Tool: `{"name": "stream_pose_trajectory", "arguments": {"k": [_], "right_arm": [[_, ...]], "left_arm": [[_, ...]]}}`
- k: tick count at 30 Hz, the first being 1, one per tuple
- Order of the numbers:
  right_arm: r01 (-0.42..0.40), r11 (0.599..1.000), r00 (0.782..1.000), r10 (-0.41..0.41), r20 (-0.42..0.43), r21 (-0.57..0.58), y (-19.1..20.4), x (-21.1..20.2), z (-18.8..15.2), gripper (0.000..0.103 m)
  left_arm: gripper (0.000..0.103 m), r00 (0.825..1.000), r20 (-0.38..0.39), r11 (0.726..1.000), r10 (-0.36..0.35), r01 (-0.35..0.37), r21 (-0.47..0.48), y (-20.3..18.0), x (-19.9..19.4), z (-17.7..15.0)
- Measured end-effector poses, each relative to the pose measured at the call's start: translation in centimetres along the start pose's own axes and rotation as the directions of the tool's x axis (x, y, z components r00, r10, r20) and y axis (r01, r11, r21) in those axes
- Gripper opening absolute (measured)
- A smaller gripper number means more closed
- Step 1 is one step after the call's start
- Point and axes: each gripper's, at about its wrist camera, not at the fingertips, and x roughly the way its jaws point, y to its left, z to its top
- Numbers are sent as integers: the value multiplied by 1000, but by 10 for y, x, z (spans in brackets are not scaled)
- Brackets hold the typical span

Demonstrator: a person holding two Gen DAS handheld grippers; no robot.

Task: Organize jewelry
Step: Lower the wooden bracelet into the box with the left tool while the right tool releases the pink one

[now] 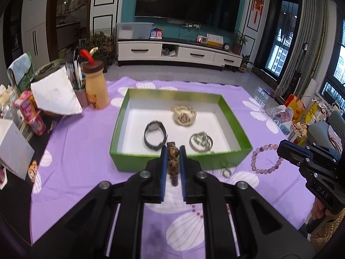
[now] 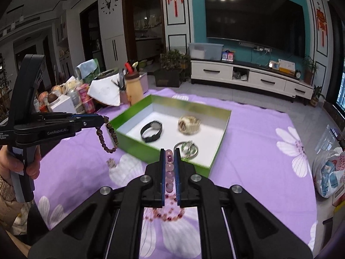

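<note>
A green box [image 1: 129,159] [image 2: 133,146] with a white floor stands on the purple flowered cloth. It holds a black watch [image 1: 154,135] [image 2: 151,131], a cream watch [image 1: 184,115] [image 2: 189,124] and silver bangles [image 1: 201,142] [image 2: 187,147]. My left gripper [image 1: 173,151] [image 2: 101,119] is shut on a brown wooden bead bracelet [image 1: 173,158] [image 2: 107,138], lifted just short of the box's near wall. My right gripper [image 2: 170,154] [image 1: 280,149] is shut on a pink-purple bead bracelet [image 2: 169,172] [image 1: 266,158], right of the box.
A small ring-like trinket [image 1: 226,173] [image 2: 111,162] lies on the cloth near the box. Clutter stands at the cloth's left: a tan bear bottle [image 1: 96,86], white boxes [image 1: 13,149], snack packs. Bags [image 1: 282,116] sit on the floor at the right.
</note>
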Motion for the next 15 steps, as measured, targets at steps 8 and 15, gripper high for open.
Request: {"name": "stream_pose_trajectory", "arguments": {"k": [8, 15], "right_arm": [[17, 1000, 999, -16, 35, -8, -7, 10, 24, 7], [21, 1000, 999, -21, 40, -6, -16, 29, 42, 7]], "left_arm": [[11, 1000, 13, 1000, -2, 2, 20, -5, 17, 33], [11, 1000, -2, 999, -16, 16, 28, -12, 42, 52]]}}
